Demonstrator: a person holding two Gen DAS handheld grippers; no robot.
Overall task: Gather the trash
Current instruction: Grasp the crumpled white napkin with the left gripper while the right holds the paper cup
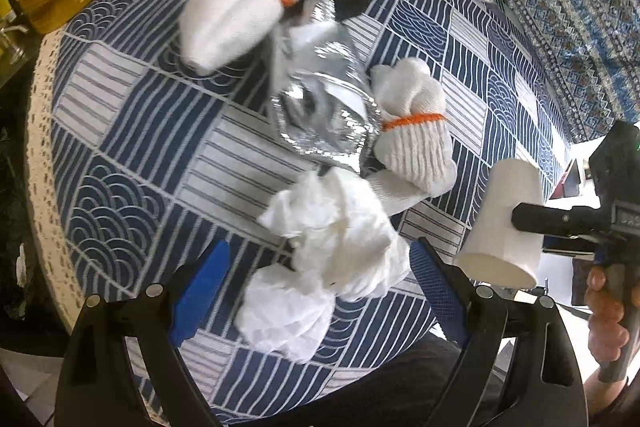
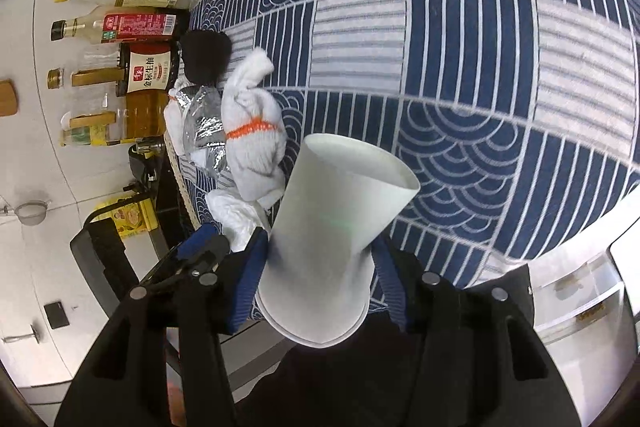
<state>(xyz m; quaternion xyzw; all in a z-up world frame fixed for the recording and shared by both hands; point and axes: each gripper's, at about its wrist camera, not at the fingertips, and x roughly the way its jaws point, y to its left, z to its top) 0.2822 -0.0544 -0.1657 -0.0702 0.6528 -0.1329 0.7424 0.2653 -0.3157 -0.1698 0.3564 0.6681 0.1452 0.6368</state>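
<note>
Left gripper (image 1: 316,291) pointed steeply down, blue-padded jaws spread wide, nothing gripped, right gripper (image 2: 316,279) angled downward, jaws closed on something held, handle clasped by a hand (image 1: 608,323).

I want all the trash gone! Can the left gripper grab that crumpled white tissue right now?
Probably yes. The left gripper has its jaws wide open on either side of the crumpled tissue, and nothing lies between them and it. The right gripper is busy holding the paper cup.

Black grippers (image 1: 320,291), blue-padded jaws
</note>
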